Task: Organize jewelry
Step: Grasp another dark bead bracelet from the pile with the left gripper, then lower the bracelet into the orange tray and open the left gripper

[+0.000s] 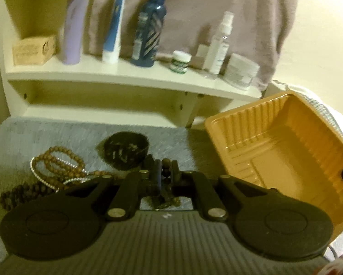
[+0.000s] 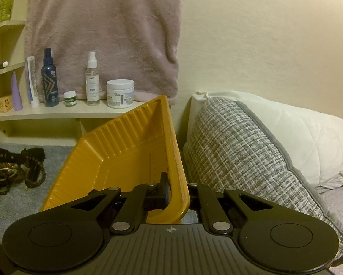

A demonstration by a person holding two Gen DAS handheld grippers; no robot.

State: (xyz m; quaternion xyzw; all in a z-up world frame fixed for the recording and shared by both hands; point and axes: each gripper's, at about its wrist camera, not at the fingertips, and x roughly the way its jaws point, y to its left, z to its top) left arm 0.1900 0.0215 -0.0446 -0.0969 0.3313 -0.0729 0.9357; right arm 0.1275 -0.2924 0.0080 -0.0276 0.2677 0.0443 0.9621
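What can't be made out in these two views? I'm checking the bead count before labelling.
- Dark beads in the left claw: left wrist view, the fingers and claw body hide most of the strand.
- Bead pile: its near end runs under the claw body; blurred.
- Black bowl: contents too blurred to name.
- Tray rim in the right claw: right wrist view, the wall hides the far finger.

Right gripper [image 2: 176,191] clamps the near wall of the yellow tray [image 2: 116,160], one finger inside it and one outside, tray tilted up on edge. Left of the fingers, on the grey mat [image 2: 15,204], the left gripper [image 2: 31,160] sits over a heap of brown bead strands [image 2: 8,176]. Right of the fingers: a checked cushion [image 2: 235,151]; beyond the fingertips, a shelf [image 2: 63,113] of bottles and jars.
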